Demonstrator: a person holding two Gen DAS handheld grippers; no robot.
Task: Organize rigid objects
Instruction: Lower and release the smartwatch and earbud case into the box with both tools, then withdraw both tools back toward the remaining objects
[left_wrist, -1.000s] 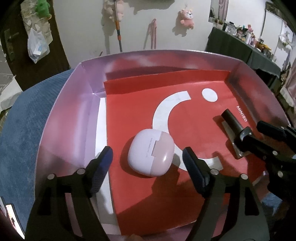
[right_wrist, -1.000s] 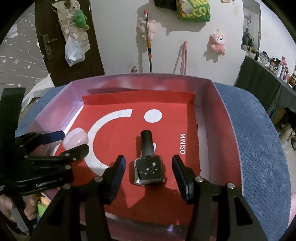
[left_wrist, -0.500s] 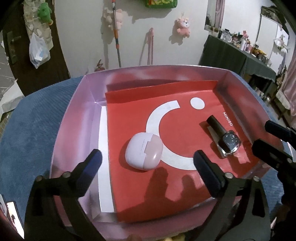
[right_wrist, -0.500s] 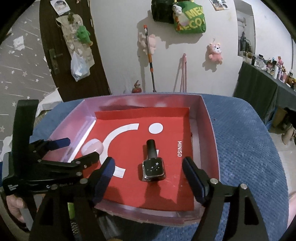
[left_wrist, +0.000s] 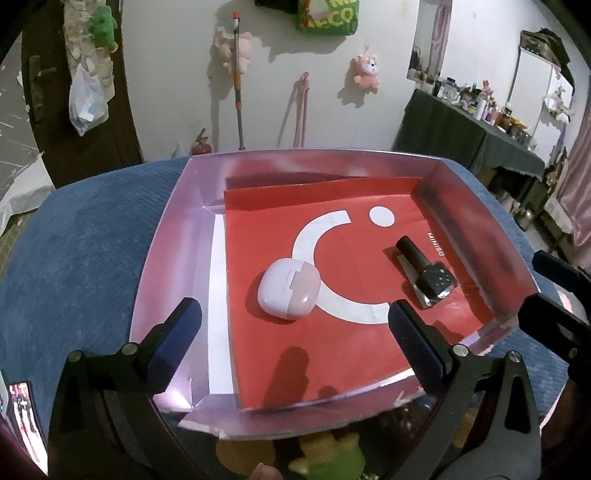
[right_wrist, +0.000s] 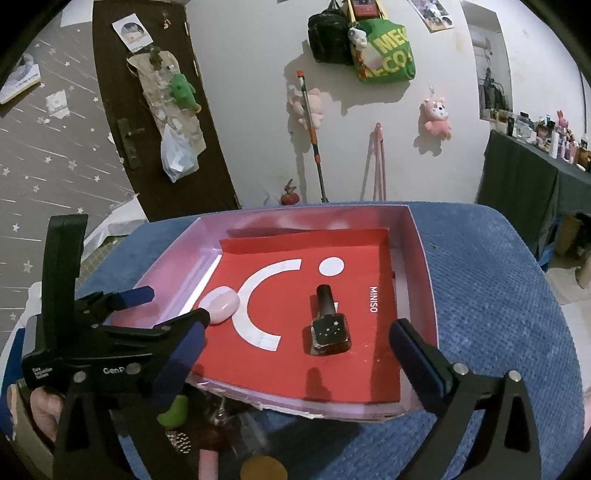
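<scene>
Pink and rounded, the earbud case (left_wrist: 289, 288) lies on the red liner (left_wrist: 332, 343) of a shallow box (left_wrist: 173, 236), left of the middle, partly on the liner's white arc. To its right, apart from it, a dark nail polish bottle (left_wrist: 424, 271) lies on its side, its black cap pointing to the far wall and its starred glass body towards the near rim, beside the printed word MINISO. The left gripper (left_wrist: 291, 325) hangs over the near edge with its jaws spread wide, having just been opening; the case sits beyond the blue pads and nothing touches them. The right gripper (right_wrist: 295, 347) is likewise released and has just been opening, the bottle lying free between and beyond its fingers. The box rests on a blue textured cloth (right_wrist: 498, 295). Plush toys (right_wrist: 437, 118) hang on the far white wall.
</scene>
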